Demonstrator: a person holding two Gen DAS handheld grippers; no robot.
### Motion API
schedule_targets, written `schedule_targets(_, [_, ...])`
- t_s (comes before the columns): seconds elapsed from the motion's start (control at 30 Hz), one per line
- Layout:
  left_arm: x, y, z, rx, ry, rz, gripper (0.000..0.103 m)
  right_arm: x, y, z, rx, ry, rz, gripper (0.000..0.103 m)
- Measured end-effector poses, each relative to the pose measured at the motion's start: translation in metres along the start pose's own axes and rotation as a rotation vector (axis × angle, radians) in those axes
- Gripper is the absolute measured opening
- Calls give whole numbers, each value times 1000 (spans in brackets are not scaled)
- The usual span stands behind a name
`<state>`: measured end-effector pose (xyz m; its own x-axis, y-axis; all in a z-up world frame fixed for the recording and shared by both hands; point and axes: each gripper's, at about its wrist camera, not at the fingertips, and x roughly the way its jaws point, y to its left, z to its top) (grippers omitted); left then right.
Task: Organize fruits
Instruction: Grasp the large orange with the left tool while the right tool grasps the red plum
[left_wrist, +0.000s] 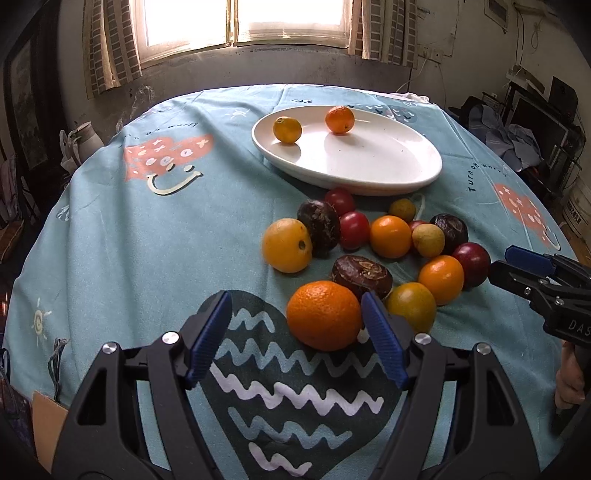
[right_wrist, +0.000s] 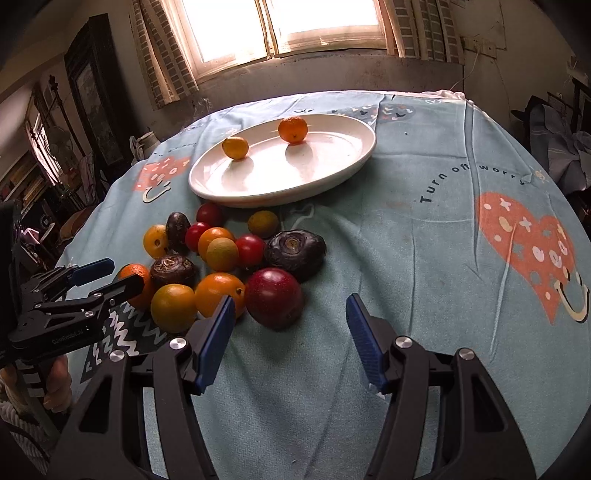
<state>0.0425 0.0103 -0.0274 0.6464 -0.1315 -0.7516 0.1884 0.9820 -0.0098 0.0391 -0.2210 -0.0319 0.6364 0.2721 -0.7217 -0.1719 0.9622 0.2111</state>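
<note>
A white oval plate (left_wrist: 369, 166) (right_wrist: 277, 181) at the far side of the table holds a yellow citrus (left_wrist: 287, 129) (right_wrist: 235, 147) and a small mandarin (left_wrist: 340, 119) (right_wrist: 292, 129). In front of it lies a pile of several oranges, red plums, tomatoes and dark brown fruits. My left gripper (left_wrist: 295, 306) (right_wrist: 114, 277) is open around a big orange (left_wrist: 324, 314), which sits close against the right-hand pad and well apart from the other. My right gripper (right_wrist: 290, 306) (left_wrist: 506, 262) is open around a dark red plum (right_wrist: 274, 297), its pads not pressing.
A blue patterned cloth (left_wrist: 147, 240) covers the round table, which drops off at all sides. A pale jug (left_wrist: 86, 138) stands beyond the far left edge. Clutter and clothes (left_wrist: 517, 140) fill the right of the room. A hand (right_wrist: 55, 384) holds the left gripper's handle.
</note>
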Motion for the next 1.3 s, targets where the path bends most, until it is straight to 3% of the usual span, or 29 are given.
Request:
schedule_targets(0.2, [5,-4,-10,37,40,28,74,3,1,0,0,7,-3,63])
schedule_targets(0.67, [12,-4,-4,46,34,40,71,19,6,10,14,38,55,60])
schedule_targets(1.0, [18,-6,-6,47,63,-2,50,21,-6,10,83,72,100,49])
schedule_targets(1.2, [26,-10,-6,65,84,9,45,30,2,10,57,91,85,48])
schedule_targets(1.3, [25,-9,-6,60,83,4,44,32,5,7,43,103,109,41])
